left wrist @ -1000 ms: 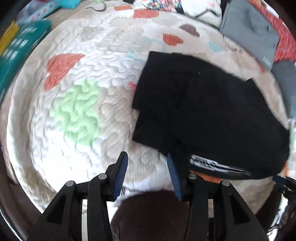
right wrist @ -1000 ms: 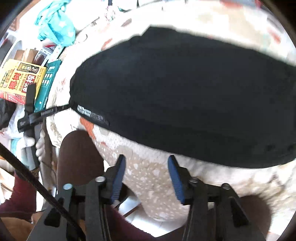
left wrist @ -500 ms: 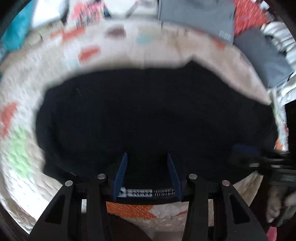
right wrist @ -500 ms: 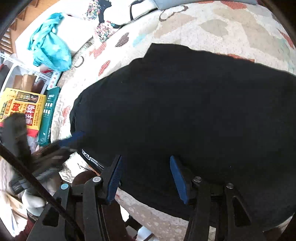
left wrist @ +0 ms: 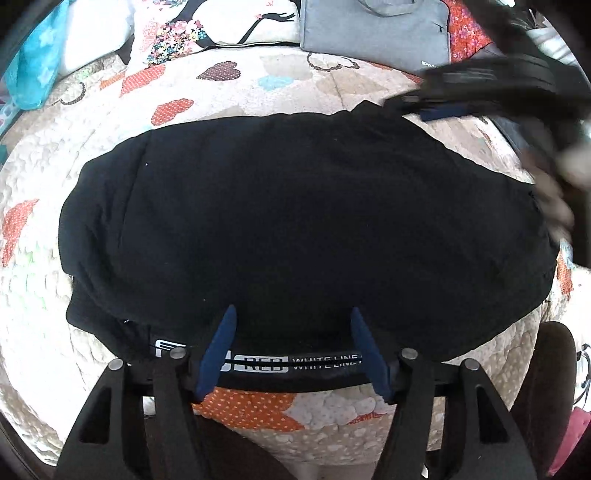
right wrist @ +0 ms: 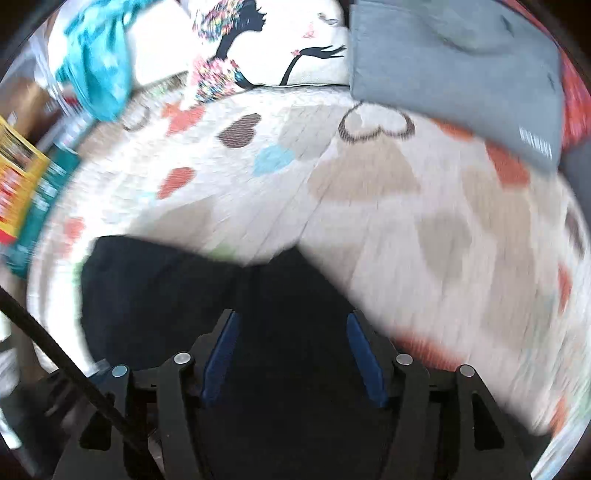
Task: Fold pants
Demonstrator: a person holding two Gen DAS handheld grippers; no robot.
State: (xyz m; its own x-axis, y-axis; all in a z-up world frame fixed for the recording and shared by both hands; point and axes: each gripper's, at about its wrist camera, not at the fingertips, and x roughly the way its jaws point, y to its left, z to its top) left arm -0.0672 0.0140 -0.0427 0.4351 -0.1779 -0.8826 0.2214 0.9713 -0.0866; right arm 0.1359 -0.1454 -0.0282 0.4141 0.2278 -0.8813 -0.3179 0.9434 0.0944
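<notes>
Black pants (left wrist: 295, 221) lie folded into a wide rectangle on the heart-print quilt (left wrist: 229, 96). The printed waistband (left wrist: 291, 363) is at the near edge. My left gripper (left wrist: 291, 321) is open, its blue fingers just above the near edge by the waistband. In the left wrist view the right gripper (left wrist: 454, 107) appears blurred over the far right corner of the pants. In the right wrist view my right gripper (right wrist: 291, 325) is open over the black fabric (right wrist: 166, 295), holding nothing.
A grey folded garment (left wrist: 373, 29) and a printed pillow (left wrist: 221, 26) lie at the far side of the bed. A turquoise cloth (right wrist: 99, 62) and a yellow box (right wrist: 14, 184) are at the far left. The bed edge is just below my left gripper.
My left gripper has swung right from the bare quilt to the waistband edge. My right gripper has moved from the near edge across the pants to their far right corner.
</notes>
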